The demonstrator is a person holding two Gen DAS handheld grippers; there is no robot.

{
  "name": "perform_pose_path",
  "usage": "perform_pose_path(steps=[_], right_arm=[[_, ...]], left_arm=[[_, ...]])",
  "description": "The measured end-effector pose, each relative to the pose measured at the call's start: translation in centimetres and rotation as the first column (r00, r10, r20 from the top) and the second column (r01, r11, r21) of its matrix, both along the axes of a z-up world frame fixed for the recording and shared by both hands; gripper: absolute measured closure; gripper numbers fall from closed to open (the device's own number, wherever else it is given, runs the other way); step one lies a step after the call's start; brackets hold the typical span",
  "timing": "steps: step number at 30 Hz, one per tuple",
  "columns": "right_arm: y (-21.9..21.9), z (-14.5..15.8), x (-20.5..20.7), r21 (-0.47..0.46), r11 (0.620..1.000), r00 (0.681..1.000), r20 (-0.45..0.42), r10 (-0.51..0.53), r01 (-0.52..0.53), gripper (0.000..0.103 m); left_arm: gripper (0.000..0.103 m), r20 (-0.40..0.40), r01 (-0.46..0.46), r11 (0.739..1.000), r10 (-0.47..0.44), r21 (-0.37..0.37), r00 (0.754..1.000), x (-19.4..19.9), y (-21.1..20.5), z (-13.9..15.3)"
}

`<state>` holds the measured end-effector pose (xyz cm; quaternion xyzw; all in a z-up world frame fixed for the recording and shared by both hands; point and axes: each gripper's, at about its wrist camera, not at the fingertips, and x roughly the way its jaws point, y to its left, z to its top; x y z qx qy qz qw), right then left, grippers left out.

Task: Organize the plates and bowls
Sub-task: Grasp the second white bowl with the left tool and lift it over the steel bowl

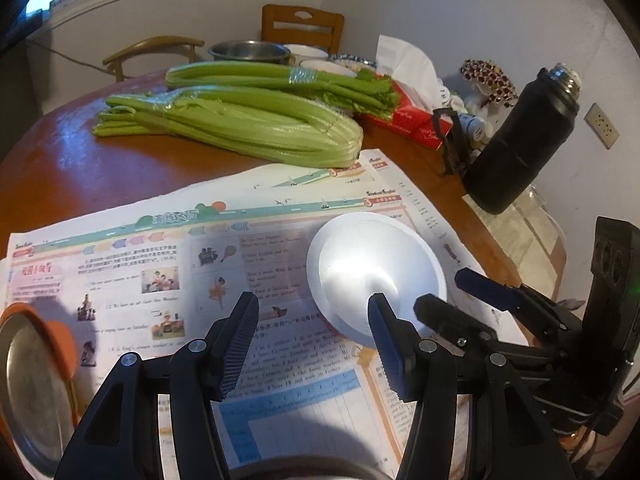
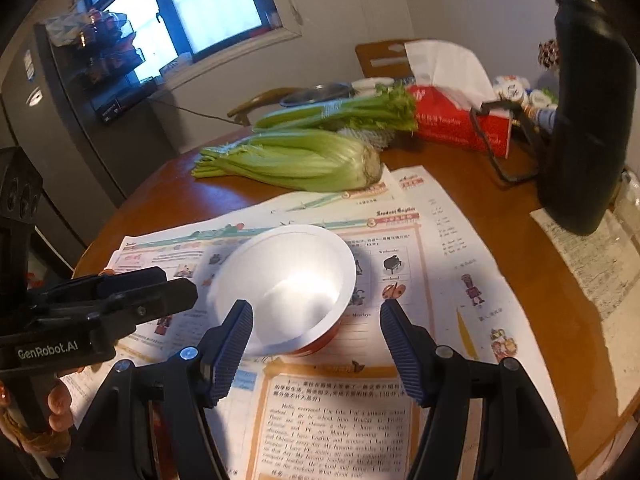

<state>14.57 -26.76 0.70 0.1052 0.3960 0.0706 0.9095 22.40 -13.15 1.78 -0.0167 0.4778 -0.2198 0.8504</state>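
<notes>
A white bowl with a red outside stands upright on a spread newspaper on the round wooden table. My left gripper is open and holds nothing. It hangs just short of the bowl, whose near rim shows past its right finger. My right gripper is also open and holds nothing, and the bowl's near rim lies just beyond its fingertips. In the right wrist view the left gripper sits close to the bowl's left side. In the left wrist view the right gripper sits at the bowl's right.
A steel plate with an orange rim lies at the near left. Two celery bunches lie behind the newspaper. A steel bowl and white dishes stand at the far edge. A red tissue box and a tall black bottle stand on the right.
</notes>
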Motion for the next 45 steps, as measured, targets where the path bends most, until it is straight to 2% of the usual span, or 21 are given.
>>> perform_pose_path(steps=[16,21,25,33,45], right_arm=[[2.8,-1.6,1.1,0.026,0.992,0.991,-0.036,0.127,-0.126,0.036],[3.9,-1.7,0.8,0.04,0.985,0.985,-0.038,0.171,-0.169,0.036],[4.6,-1.6,0.5,0.072,0.977,0.978,-0.039,0.206,-0.203,0.036],[5.3,-1.1,-0.1,0.06,0.975,0.976,-0.03,0.216,-0.214,0.036],[6.6,1.5,-2.2,0.033,0.972,0.972,0.023,0.232,-0.233,0.036]], left_arm=[[0.045,-0.081,-0.022,1.0,0.023,0.01,0.996,2.1,-0.3,-2.8],[0.045,-0.105,-0.019,1.0,0.017,-0.012,0.994,2.3,0.0,-3.3],[0.05,-0.131,-0.01,0.999,0.004,-0.051,0.991,2.1,0.1,-3.5],[0.051,-0.097,-0.012,0.997,0.005,-0.07,0.995,1.2,0.7,-2.3],[0.051,-0.044,-0.022,0.994,0.017,-0.111,0.999,-1.1,2.5,0.2]])
